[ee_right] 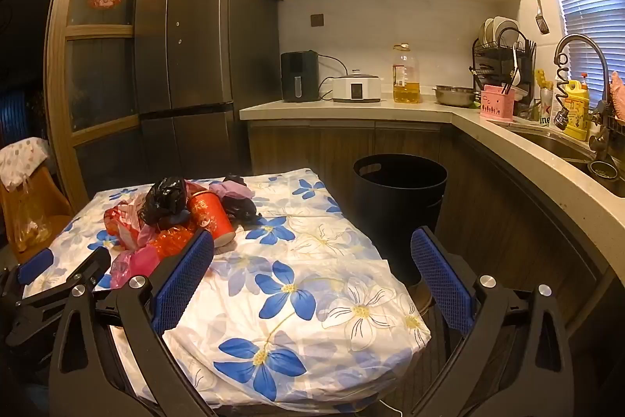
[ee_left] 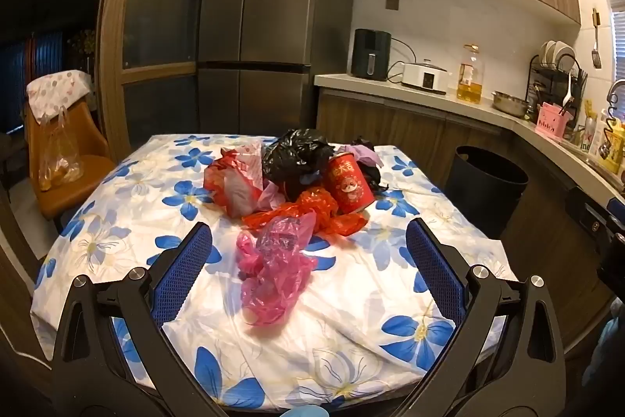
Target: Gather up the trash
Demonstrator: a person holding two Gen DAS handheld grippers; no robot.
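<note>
A pile of trash lies mid-table on the flowered tablecloth [ee_left: 390, 303]. It holds a crumpled pink plastic bag [ee_left: 273, 268] nearest me, a red bag [ee_left: 312, 212], a red printed can [ee_left: 349, 184] on its side, a black bag [ee_left: 297, 159], a red-and-white wrapper [ee_left: 238, 178] and a purple scrap [ee_left: 359, 151]. My left gripper [ee_left: 308, 225] is open, just short of the pink bag and holding nothing. My right gripper [ee_right: 312, 233] is open over the table's right part, with the can [ee_right: 211, 217] to its left. A black bin [ee_right: 398, 194] stands on the floor beyond the table's right edge.
An orange chair [ee_left: 66, 174] with a cloth and a plastic bag stands left of the table. A dark fridge [ee_left: 254, 45] is behind. The counter [ee_right: 351, 110] holds a fryer, a cooker, an oil bottle, a bowl and a dish rack; the sink [ee_right: 558, 147] is at right.
</note>
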